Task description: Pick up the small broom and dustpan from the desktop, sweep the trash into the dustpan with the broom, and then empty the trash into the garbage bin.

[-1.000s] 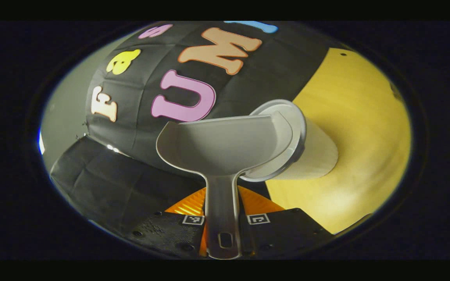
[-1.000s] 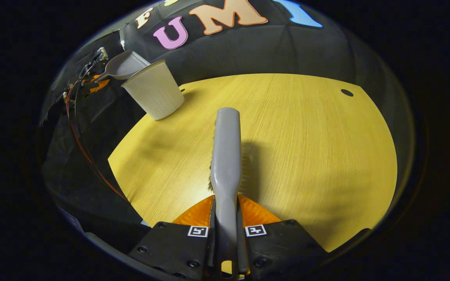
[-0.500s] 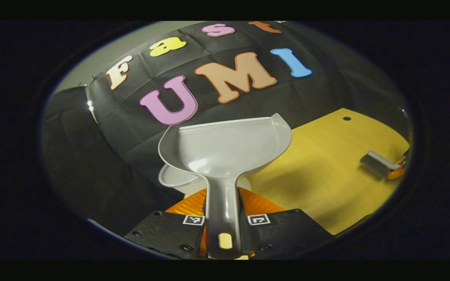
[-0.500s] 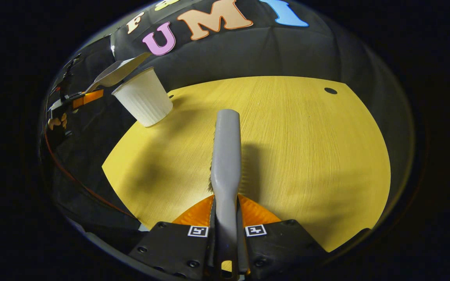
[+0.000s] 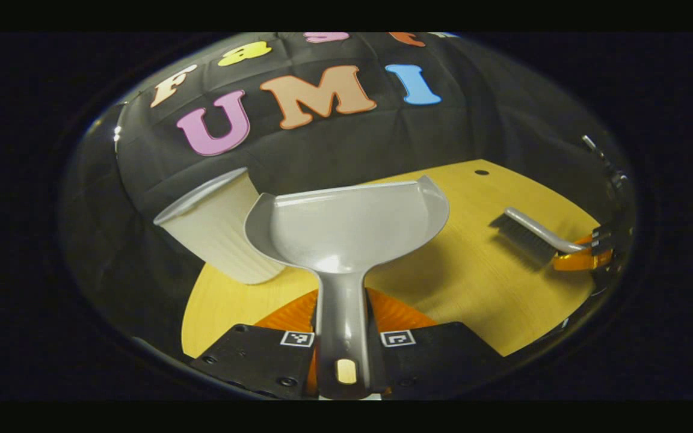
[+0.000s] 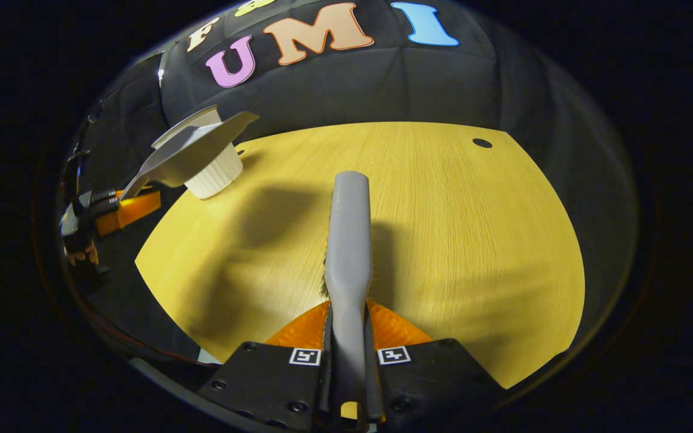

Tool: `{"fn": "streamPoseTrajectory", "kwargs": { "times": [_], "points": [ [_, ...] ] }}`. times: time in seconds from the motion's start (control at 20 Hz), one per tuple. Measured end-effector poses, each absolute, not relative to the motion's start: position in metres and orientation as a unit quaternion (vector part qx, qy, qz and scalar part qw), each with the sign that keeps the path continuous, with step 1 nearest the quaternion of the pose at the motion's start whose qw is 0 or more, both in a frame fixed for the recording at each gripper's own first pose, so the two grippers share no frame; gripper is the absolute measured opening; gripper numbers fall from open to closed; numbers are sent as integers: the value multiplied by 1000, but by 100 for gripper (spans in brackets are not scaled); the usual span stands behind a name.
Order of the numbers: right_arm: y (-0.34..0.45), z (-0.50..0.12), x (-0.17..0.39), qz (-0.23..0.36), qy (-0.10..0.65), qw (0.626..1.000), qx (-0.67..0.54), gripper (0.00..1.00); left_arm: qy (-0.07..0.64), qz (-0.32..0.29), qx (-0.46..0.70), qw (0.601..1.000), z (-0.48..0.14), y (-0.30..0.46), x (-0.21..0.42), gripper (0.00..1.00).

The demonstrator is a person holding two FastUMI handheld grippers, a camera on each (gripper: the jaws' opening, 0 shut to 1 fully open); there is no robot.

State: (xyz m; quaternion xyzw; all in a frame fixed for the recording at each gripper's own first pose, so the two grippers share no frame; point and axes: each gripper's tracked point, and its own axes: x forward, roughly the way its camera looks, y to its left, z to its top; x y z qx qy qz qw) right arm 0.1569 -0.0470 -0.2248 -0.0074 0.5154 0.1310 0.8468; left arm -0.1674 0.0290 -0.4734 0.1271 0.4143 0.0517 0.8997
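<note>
Left gripper (image 5: 343,328): my fingers clench the dustpan (image 5: 346,231) by its handle, pan held off the desktop (image 5: 491,288) with its mouth facing away from me
Right gripper (image 6: 348,337): my fingers grasp the broom (image 6: 348,240) by its handle, bristles turned down over the bare wood
Garbage bin (image 5: 217,234): a white ribbed cup standing at the desktop's far left corner, just beside the pan in the left gripper view
Trash: I see none in the pan or on the wood, so I judge the emptying done or nearly so
Step in hand: most likely setting the tools back down; I would lower the pan level, well apart from the bin, and let go only once it rests flat
In the way: the bin's rim sits close to the pan's left edge, and a careless swing could tip the light cup
Other things: a small dark hole (image 6: 482,143) near the desktop's far right edge; the broom's shadow on the wood
</note>
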Motion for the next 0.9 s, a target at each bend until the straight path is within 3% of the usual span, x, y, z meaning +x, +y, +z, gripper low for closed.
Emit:
{"fn": "streamPoseTrajectory", "kwargs": {
  "times": [0.4,0.9],
  "points": [
    [-47,-217,155,82,534,840,-40,19,491,50,109,863,-546,19,-220,26],
    [-55,-222,150,73,553,824,-102,20,525,56,115,841,-567,21,-231,28]
  ]
}}
